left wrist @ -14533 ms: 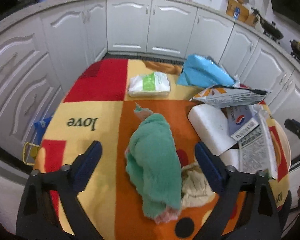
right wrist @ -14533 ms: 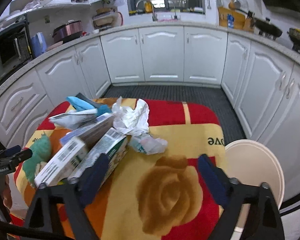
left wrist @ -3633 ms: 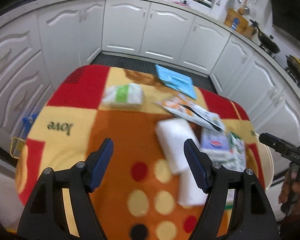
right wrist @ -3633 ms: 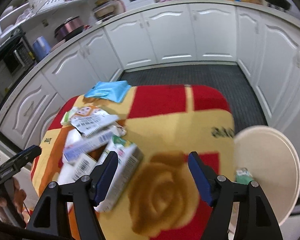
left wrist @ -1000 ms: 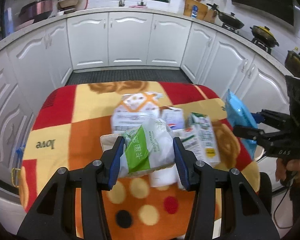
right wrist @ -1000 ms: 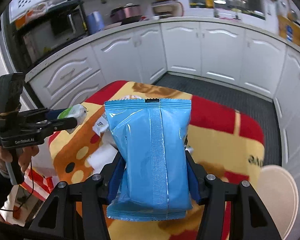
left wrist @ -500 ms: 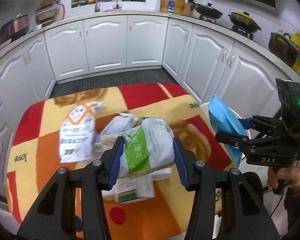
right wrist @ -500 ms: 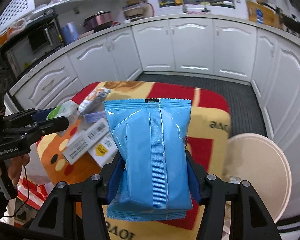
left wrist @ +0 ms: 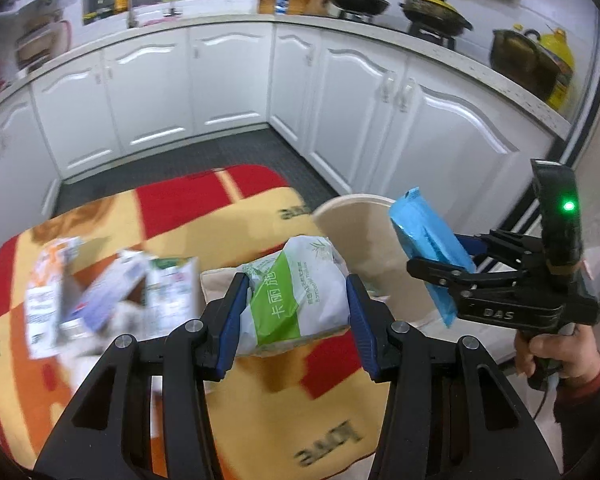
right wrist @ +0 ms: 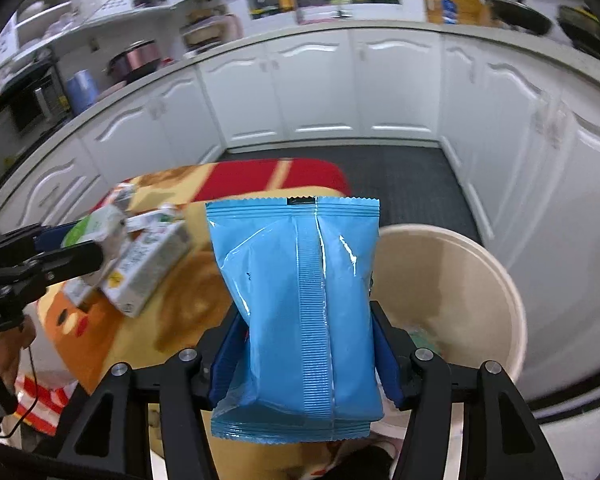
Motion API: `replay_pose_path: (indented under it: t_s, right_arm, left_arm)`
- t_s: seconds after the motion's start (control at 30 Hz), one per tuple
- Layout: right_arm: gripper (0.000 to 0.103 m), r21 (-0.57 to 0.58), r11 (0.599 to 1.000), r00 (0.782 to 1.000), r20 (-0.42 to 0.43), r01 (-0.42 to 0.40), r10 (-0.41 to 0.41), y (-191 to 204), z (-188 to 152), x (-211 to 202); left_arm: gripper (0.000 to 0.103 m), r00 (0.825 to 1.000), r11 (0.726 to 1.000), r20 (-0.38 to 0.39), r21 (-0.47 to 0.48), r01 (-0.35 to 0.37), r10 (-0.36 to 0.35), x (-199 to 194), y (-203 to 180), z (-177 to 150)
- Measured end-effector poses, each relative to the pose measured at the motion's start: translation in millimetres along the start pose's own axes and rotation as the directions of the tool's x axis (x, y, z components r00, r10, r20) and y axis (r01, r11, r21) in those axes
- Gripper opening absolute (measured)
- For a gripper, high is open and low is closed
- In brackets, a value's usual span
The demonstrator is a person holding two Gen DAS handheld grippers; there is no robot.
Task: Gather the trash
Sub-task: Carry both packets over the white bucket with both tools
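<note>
Both grippers have swung toward the bin [right wrist: 496, 280], the right gripper [right wrist: 308, 360] with jaws pinching the blue packet [right wrist: 300, 300] beside its rim, the left gripper [left wrist: 296, 316] pinching the green-and-white pack [left wrist: 296, 304]; each should clear the rim before release.

blue packet [right wrist: 312, 304], green-and-white bag [left wrist: 296, 300], beige bin [right wrist: 480, 280]

Where we see things lying
Cartons [left wrist: 112, 300] lie left on the surface [left wrist: 236, 216]; bin [right wrist: 452, 280] stands just beside its right edge; cabinets [right wrist: 340, 92] behind.
</note>
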State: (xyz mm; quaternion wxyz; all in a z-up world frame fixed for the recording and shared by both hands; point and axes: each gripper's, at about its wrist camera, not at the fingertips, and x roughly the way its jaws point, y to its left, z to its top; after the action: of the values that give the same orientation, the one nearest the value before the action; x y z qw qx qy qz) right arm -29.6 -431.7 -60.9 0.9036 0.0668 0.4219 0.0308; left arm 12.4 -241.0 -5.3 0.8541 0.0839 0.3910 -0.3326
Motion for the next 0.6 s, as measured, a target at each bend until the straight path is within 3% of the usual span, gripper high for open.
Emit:
replay_pose_path:
  t_s: [0.23,0.4,0.5,0.6]
  right_arm:
    - [0.058,0.145,0.987,0.996,-0.056,0.075,-0.068,-64.3,-14.9,8.6]
    - [0.062,0.244,0.964,0.992,-0.088,0.107,-0.088,-97.9,-17.8,22.5]
    - [0.079,0.296,0.945,0.988,-0.104,0.14,-0.114,-111.3,-18.8,27.2]
    - [0.081,0.334,0.931,0.987,-0.102,0.148,-0.12,-120.0,-20.2,26.6]
  left_arm:
    - [0.047,0.993,0.994,-0.058,-0.007,0.105,-0.105,46.4,-44.0,18.9]
    - [0.05,0.99,0.991,-0.075,-0.057,0.119,-0.123,77.7,-53.1,27.4]
    - [0.065,0.99,0.986,-0.063,-0.11,0.122,-0.13,88.9,-51.8,32.9]
    - [0.07,0.99,0.984,-0.047,-0.125,0.124,-0.131,92.0,-51.1,35.5]
